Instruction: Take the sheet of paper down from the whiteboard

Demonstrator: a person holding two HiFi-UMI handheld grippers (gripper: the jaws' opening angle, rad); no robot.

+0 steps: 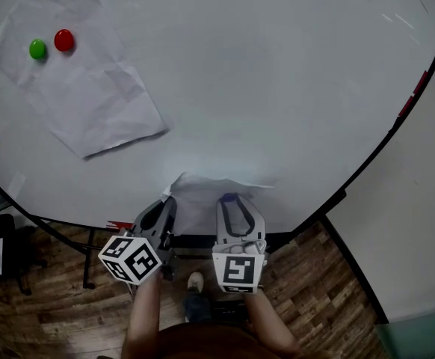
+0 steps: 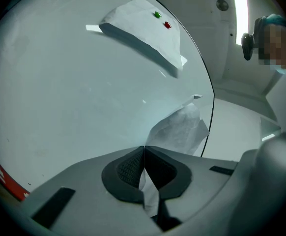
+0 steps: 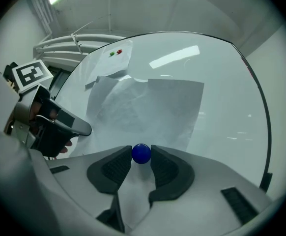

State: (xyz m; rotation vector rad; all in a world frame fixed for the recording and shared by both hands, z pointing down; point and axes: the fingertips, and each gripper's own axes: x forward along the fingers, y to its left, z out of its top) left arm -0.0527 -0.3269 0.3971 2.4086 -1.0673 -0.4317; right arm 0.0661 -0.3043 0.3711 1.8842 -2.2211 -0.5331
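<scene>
While the left gripper [image 2: 144, 151] is pinching the flimsy, tearable sheet [image 3: 148, 107] edgewise, the right gripper [image 3: 141, 157] is clasping its blue magnet [image 3: 141, 153].

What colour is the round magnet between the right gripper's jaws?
Blue. The magnet shows best in the right gripper view.

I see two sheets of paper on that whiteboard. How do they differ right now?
The far sheet is pinned by a green magnet and a red magnet. The near sheet has one blue magnet, which the right gripper is closed on.
The far sheet is untouched, but the left gripper pinches the near sheet's edge.
Both are white and creased.
</scene>
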